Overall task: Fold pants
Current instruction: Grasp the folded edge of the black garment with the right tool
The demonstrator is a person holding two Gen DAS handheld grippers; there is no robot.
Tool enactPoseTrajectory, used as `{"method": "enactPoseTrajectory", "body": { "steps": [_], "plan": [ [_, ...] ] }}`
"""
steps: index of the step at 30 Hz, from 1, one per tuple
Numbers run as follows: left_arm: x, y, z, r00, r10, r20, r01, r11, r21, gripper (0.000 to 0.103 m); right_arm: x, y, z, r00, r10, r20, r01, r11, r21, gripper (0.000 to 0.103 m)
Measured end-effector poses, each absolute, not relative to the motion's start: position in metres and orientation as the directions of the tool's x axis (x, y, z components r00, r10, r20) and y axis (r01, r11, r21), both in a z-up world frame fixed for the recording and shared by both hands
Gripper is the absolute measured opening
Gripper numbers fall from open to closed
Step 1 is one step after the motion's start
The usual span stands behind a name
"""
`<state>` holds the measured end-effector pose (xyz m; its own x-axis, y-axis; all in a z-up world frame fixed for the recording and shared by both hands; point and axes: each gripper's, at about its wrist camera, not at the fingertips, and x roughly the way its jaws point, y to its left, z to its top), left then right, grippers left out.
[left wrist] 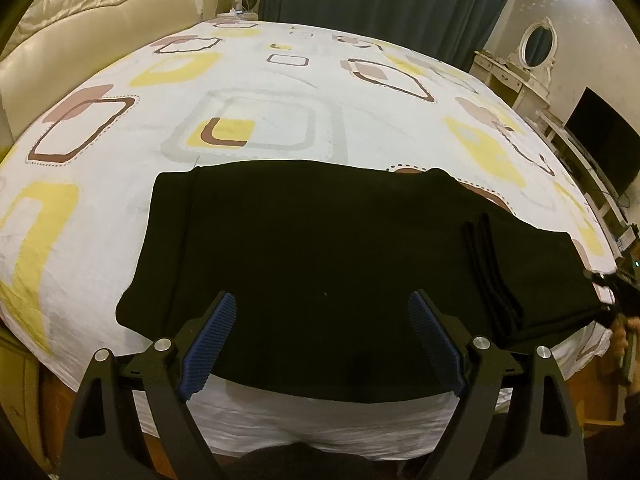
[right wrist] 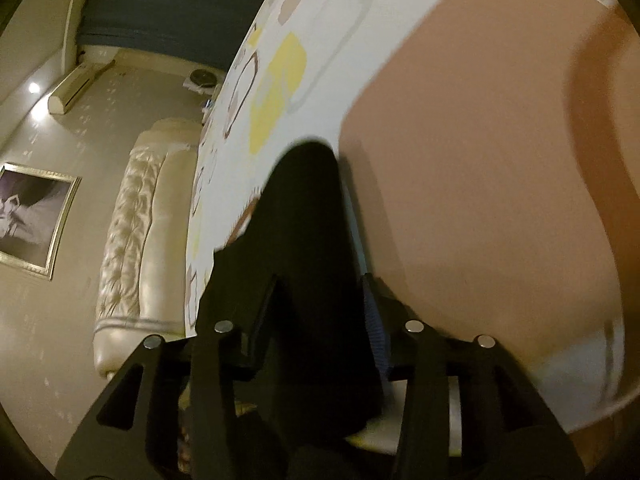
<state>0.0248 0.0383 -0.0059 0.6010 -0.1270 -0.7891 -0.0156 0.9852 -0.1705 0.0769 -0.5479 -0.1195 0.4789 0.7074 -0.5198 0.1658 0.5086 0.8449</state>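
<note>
Black pants [left wrist: 320, 240] lie flat near the front edge of the patterned bed sheet [left wrist: 260, 92], with a folded-over layer at their right end [left wrist: 520, 272]. My left gripper [left wrist: 322, 296] hovers over the pants' near edge, jaws wide open, nothing between the blue pads [left wrist: 212, 344]. My right gripper [left wrist: 618, 292] shows at the far right edge, at the pants' right end. In the right wrist view, which is rolled and blurred, the black pants [right wrist: 308, 208] fill the gap between the fingers of my right gripper [right wrist: 320, 292], which looks shut on them beside the sheet [right wrist: 320, 60].
A cream tufted headboard [left wrist: 80, 40] stands at the bed's left, dark curtains [left wrist: 380, 0] behind it. A dressing table with an oval mirror [left wrist: 536, 44] and a dark screen [left wrist: 604, 140] line the right. The brown bed side [right wrist: 480, 160] is close to my right gripper.
</note>
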Motion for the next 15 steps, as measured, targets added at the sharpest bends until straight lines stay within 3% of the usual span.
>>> {"method": "enactPoseTrajectory", "body": {
  "steps": [5, 9, 15],
  "plan": [
    [0.024, 0.037, -0.004, 0.605, -0.126, -0.786, -0.007, 0.986, -0.164, 0.087, 0.047, -0.553, -0.124, 0.461, 0.733, -0.499, 0.157, 0.486, 0.859, 0.045],
    [0.023, 0.037, -0.003, 0.609, -0.117, -0.784, -0.009, 0.988, -0.154, 0.087, 0.04, -0.55, -0.126, 0.462, 0.699, -0.545, 0.143, 0.548, 0.824, 0.028],
    [0.024, 0.042, -0.004, 0.608, -0.113, -0.785, -0.026, 0.986, -0.163, 0.087, 0.035, -0.548, -0.13, 0.488, 0.677, -0.551, 0.144, 0.56, 0.816, 0.028]
  ]
}}
